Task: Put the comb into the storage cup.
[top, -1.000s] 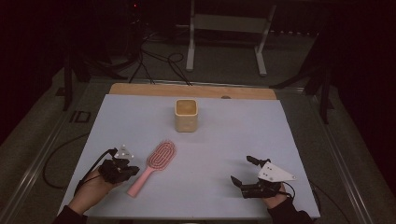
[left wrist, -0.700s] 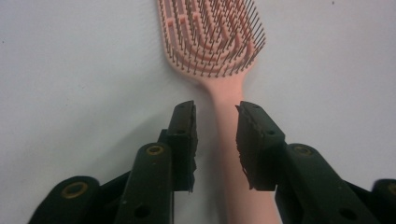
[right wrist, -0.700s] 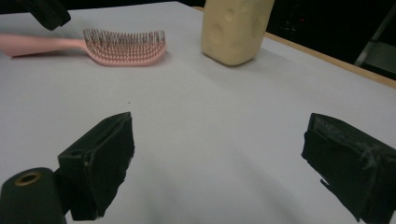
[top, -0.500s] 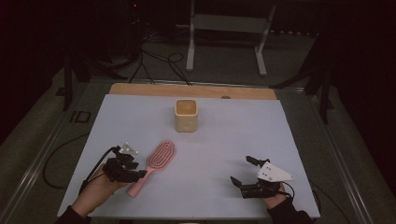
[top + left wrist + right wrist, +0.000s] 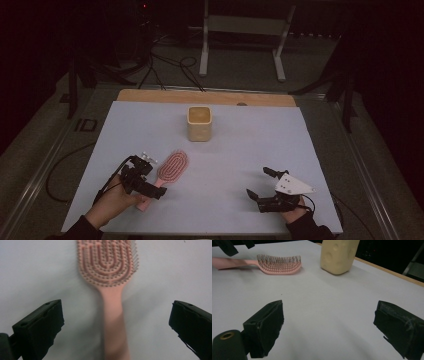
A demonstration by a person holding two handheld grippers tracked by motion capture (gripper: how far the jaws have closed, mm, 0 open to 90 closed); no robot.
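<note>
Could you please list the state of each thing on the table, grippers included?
Pink hairbrush: lying flat, bristles up, handle between the left jaws, not gripped.
Wooden cup: upright, apart from the brush; contents cannot be seen.
Left gripper: open, jaws just opened wide either side of the handle.
Right gripper: open, holding nothing.

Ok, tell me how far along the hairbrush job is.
Done: the left gripper has just been opening its jaws and now straddles the pink plastic hairbrush's handle without touching it. In hand: nothing; the brush lies flat on the table. Left: closing on the handle and lifting, perhaps toward the square wooden cup. The right gripper sits open.
</note>
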